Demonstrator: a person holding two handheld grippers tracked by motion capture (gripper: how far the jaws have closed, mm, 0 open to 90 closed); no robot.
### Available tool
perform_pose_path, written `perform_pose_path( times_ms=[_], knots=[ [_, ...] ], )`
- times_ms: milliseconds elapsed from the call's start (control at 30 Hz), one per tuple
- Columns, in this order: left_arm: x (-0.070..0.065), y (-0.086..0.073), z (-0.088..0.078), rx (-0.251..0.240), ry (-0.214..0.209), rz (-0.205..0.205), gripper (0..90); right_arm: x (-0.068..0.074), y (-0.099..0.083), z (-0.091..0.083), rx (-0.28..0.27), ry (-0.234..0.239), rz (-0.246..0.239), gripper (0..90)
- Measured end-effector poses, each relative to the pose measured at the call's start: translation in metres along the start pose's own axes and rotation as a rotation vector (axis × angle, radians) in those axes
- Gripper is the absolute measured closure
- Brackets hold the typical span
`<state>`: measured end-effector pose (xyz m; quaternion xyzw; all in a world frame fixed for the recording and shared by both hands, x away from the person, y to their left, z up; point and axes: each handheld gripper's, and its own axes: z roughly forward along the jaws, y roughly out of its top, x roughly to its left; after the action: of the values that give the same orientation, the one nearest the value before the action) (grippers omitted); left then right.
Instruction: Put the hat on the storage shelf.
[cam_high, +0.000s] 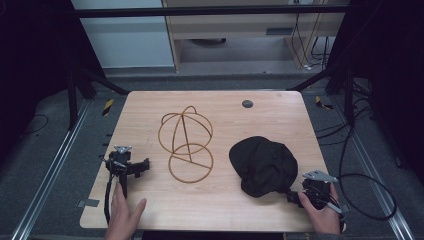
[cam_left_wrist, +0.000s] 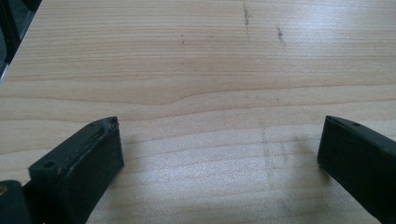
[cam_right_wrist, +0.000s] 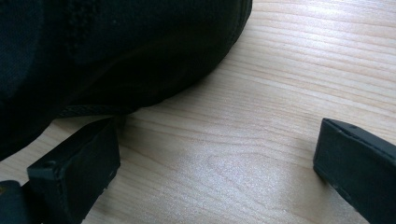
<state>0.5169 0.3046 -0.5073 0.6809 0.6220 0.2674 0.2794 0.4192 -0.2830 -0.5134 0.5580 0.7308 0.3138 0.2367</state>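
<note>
A black cap (cam_high: 262, 165) lies on the right part of the wooden table (cam_high: 220, 200). A bronze wire stand (cam_high: 186, 145), a wire sphere over a round wire base, sits at the table's middle. My right gripper (cam_high: 292, 196) rests at the front right, just beside the cap. In the right gripper view its jaws stand wide apart over bare wood (cam_right_wrist: 224, 154), open, the cap's edge (cam_right_wrist: 116, 56) lying close by the left jaw. My left gripper (cam_high: 142, 166) lies at the front left, pointing toward the stand. It is open too, with only tabletop (cam_left_wrist: 219, 116) between its jaws.
A small dark round disc (cam_high: 247, 104) is set in the table near its far edge. Cables trail off both grippers, the right one looping on the floor (cam_high: 370, 195). Black frame legs stand at the far corners.
</note>
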Motion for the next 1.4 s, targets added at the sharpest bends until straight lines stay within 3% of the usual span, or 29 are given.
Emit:
perform_pose_path(
  times_ms=[200, 367, 533, 567, 667, 700, 800, 900, 967, 1100, 1400],
  knots=[
    [0.0, 0.0, 0.0, 0.001, -0.001, 0.001, 0.0, 0.0, 0.0, -0.001, -0.003, 0.002, 0.003, 2.1],
    [0.0, 0.0, 0.0, 0.0, -0.002, 0.002, 0.0, -0.003, -0.002, -0.011, -0.002, 0.048, 0.057, 8.3],
    [0.0, 0.0, 0.0, 0.001, -0.002, 0.001, 0.0, -0.004, 0.001, -0.031, -0.02, 0.05, 0.027, 9.7],
    [0.0, 0.0, 0.0, 0.0, -0.002, 0.001, 0.0, -0.006, 0.007, -0.043, -0.033, 0.056, 0.043, 10.7],
    [0.0, 0.0, 0.0, 0.0, -0.001, 0.0, 0.0, -0.007, 0.014, -0.054, -0.044, 0.067, 0.048, 11.4],
    [0.0, 0.0, 0.0, 0.0, 0.001, -0.003, 0.0, -0.006, 0.023, -0.064, -0.056, 0.084, 0.058, 12.7],
    [-0.001, 0.0, 0.0, 0.0, 0.005, -0.006, 0.0, -0.003, 0.032, -0.073, -0.068, 0.095, 0.054, 13.2],
    [-0.002, -0.001, -0.001, 0.001, 0.006, -0.007, 0.0, 0.009, 0.055, -0.084, -0.075, 0.136, 0.002, 13.1],
    [-0.002, -0.001, -0.001, 0.001, 0.004, -0.006, 0.0, 0.012, 0.061, -0.085, -0.07, 0.144, -0.014, 12.7],
    [-0.002, -0.001, -0.001, 0.001, 0.002, -0.003, 0.0, 0.031, 0.089, -0.08, -0.032, 0.179, -0.079, 10.6],
    [-0.003, -0.002, -0.002, 0.003, -0.001, 0.001, 0.0, 0.043, 0.118, -0.055, 0.023, 0.195, -0.125, 10.1]
  ],
)
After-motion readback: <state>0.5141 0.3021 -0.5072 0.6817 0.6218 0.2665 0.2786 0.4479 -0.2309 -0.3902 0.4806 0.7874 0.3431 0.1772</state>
